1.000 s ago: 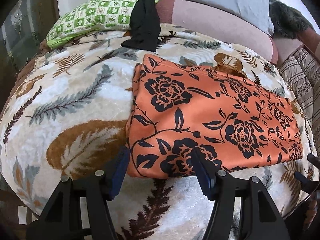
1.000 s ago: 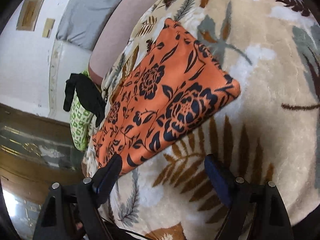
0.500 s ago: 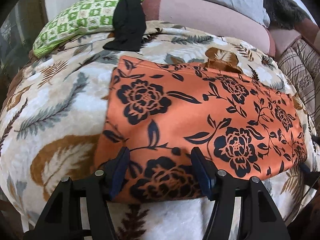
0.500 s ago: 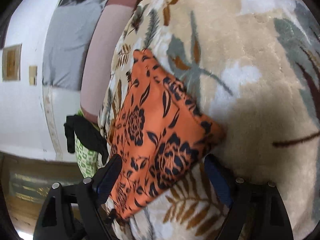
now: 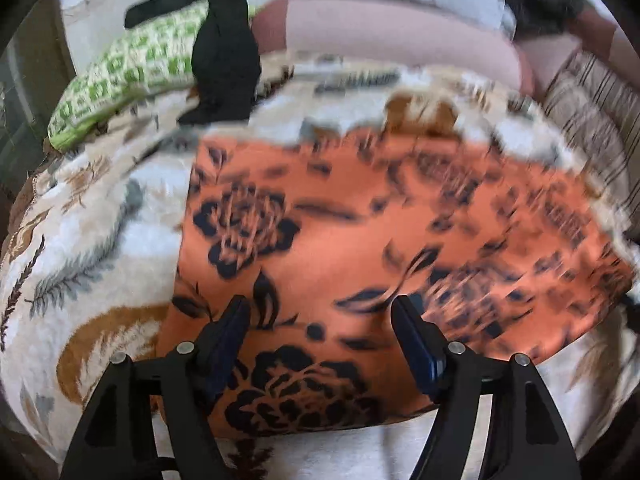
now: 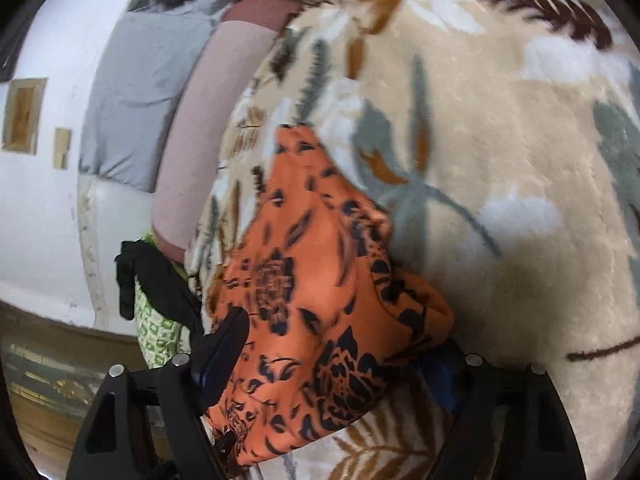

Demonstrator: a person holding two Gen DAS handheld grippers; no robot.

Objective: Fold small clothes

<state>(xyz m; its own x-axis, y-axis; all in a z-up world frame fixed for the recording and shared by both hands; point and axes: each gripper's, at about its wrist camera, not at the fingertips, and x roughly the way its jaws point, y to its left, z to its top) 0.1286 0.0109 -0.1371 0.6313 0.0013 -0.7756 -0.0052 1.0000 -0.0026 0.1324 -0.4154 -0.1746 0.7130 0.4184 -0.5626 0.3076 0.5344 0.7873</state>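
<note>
1. The orange satin garment printed with black roses (image 5: 360, 248) lies flat on the plush cream blanket patterned with grey and brown leaves (image 5: 100, 240). A second ago its near edge sat just ahead of the left claw (image 5: 320, 320); now the cloth runs under and between that claw's two fingers, so the claw has pushed forward over the near hem.

2. The left claw's fingers stand wide apart, with orange cloth showing across the whole gap. Nothing is pinched yet.

3. From the right claw (image 6: 340, 360), the garment's corner was well ahead and clear of the fingers a second ago. Now that corner fills the space between them, bunched and raised off the blanket (image 6: 520, 160), and the cloth (image 6: 328, 280) covers the right-side finger.

4. The right claw's fingers are spread about as wide as before, so it does not seem to have closed. Whether the cloth is merely scooped or lightly caught on the hidden finger, I cannot tell.

5. Beyond the left claw, toward its upper left, a black garment (image 5: 224, 48) is draped over a green-and-white checked pillow (image 5: 132, 68); neither has moved.

6. Meaning for the task: both claws have arrived at the near edge, one at each end. Judging by this, the next fold starts with closing on those two spots and lifting the edge across.
</note>
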